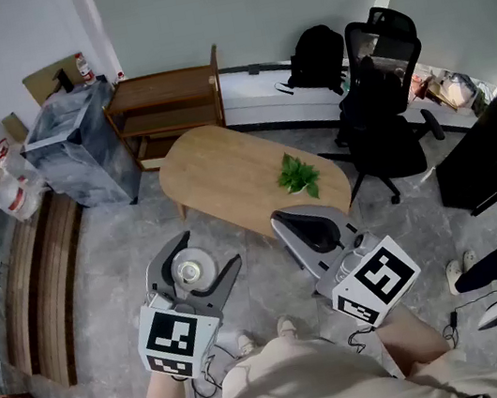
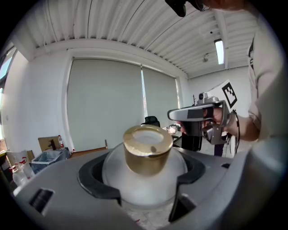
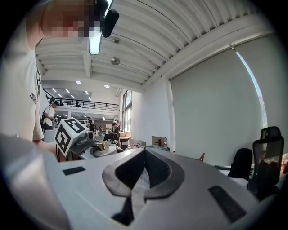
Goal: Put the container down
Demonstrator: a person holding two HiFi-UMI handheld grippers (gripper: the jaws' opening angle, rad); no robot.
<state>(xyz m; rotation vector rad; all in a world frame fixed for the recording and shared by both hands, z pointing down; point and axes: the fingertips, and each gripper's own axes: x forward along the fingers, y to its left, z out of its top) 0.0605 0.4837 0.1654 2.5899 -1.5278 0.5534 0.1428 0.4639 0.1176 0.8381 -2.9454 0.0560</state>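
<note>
Head view, at 7 o'clock: left hand-held gripper (image 1: 208,251), jaws spread wide and clenched round a frosted round container (image 1: 192,270), carried in the air over the grey floor (image 1: 106,256), well apart from the counter. At 5 o'clock: right hand-held gripper (image 1: 291,224), jaws pressed together, nothing between them. At 12 o'clock from both: oval wooden counter (image 1: 225,173), with a small green plant (image 1: 298,175) near its 4 o'clock end. Past the counter: wooden shelf (image 1: 165,103) at 11 o'clock, black backpack (image 1: 316,57) at 1 o'clock, black office chair (image 1: 386,112) at 2 o'clock.

Left gripper view: container (image 2: 144,175) dead centre, dark pads (image 2: 92,179) hugging its frosted body at 9 and 3 o'clock, gold cap (image 2: 147,150) at the end facing away from the camera. At 2 o'clock, the right hand-held gripper (image 2: 173,115), gripped in a hand (image 2: 222,123).

Right gripper view: jaws closed tip to tip, only a thin seam left, empty. At 9 o'clock, small and far off, the left hand-held gripper with the gold cap (image 3: 102,145) peeking out.
</note>
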